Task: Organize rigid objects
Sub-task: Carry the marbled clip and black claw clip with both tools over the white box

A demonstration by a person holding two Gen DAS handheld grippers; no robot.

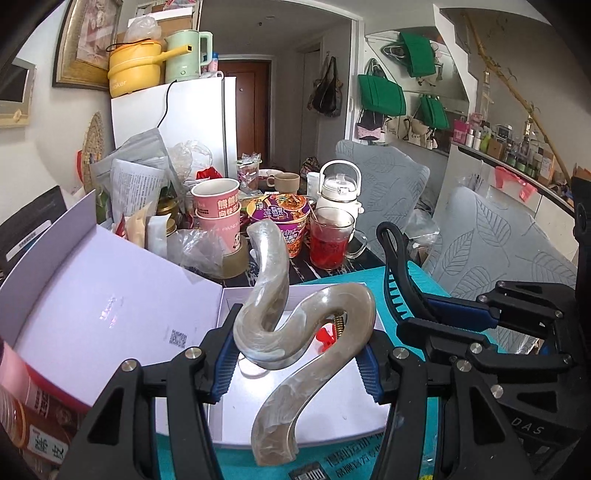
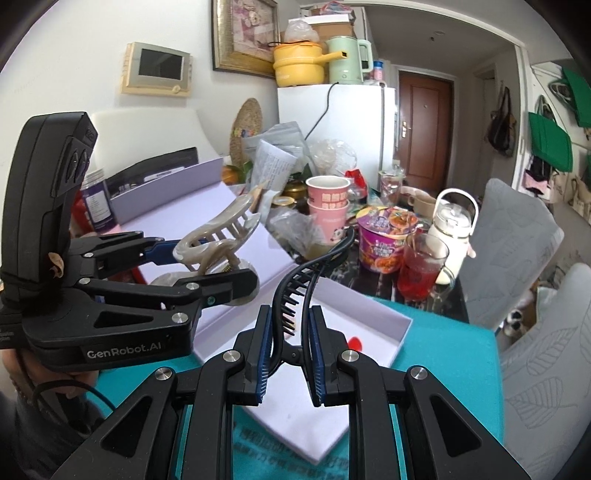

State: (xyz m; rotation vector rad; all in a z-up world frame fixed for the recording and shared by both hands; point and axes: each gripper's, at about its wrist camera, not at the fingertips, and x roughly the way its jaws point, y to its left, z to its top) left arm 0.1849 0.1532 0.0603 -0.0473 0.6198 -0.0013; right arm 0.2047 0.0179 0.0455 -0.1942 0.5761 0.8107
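This is somebody's lived-in flat. A white fridge (image 2: 332, 129) carries a yellow electric cooking pot (image 2: 299, 64) and a pale green kettle (image 2: 345, 59). A gilt-framed picture (image 2: 245, 35) hangs on the wall, green tote bags (image 1: 382, 96) on hooks, and a brown wooden front door (image 2: 424, 129) stands behind. The desk (image 2: 443, 354) is crowded with pink paper cups (image 1: 216, 206), a purple instant-noodle bowl (image 1: 279, 214) and a glass mug of red drink (image 1: 330, 238).

Bkgd: noodle cup (image 1: 277, 218), red-drink glass mug (image 1: 330, 238), pink cups (image 1: 216, 206), white fridge (image 1: 173, 118).

Black hair claw (image 2: 295, 295) hinge hidden between pads; box (image 2: 388, 332) floor partly covered.
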